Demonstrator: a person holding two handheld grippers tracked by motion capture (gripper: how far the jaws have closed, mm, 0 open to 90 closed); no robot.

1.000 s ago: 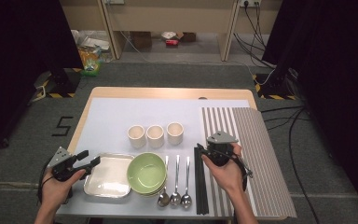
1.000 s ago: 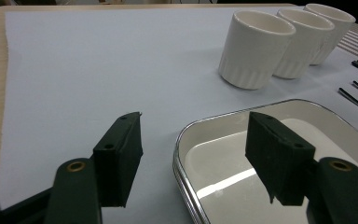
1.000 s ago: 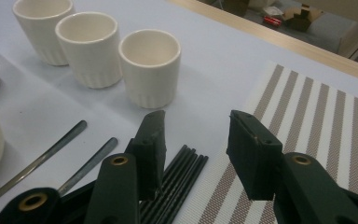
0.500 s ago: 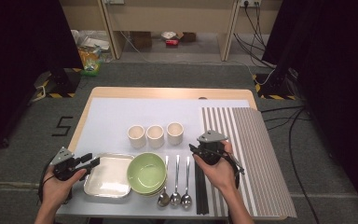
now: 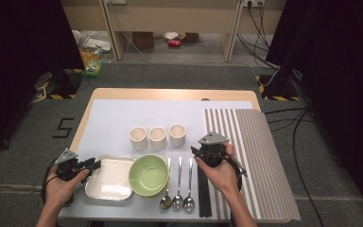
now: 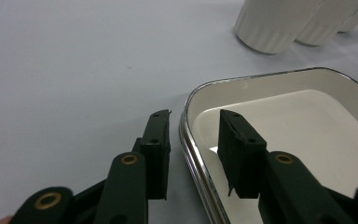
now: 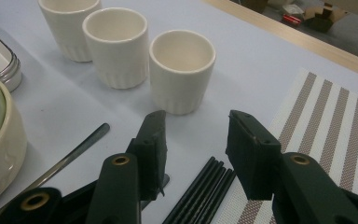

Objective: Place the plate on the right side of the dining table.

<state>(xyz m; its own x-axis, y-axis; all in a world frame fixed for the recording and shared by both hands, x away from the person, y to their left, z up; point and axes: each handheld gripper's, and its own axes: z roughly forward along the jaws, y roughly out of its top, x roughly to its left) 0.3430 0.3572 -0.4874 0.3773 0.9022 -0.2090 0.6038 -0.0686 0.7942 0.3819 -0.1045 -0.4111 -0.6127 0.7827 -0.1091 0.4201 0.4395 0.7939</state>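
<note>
The left gripper (image 6: pixel 193 147) is straddling the near-left rim of the tray (image 6: pixel 200 172) lying on the tabletop (image 6: pixel 74 70), its fingers (image 6: pixel 156 149) having just been closing, one outside and one inside, not yet pressing

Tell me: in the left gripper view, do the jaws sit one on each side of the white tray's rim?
Yes: one jaw of the left gripper stands outside the white tray rim on the table cover, the other inside the tray.

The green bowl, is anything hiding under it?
The green bowl sits on more bowls; a cream rim peeks out below it. How many are stacked there, and what is inside them, is covered.
</note>
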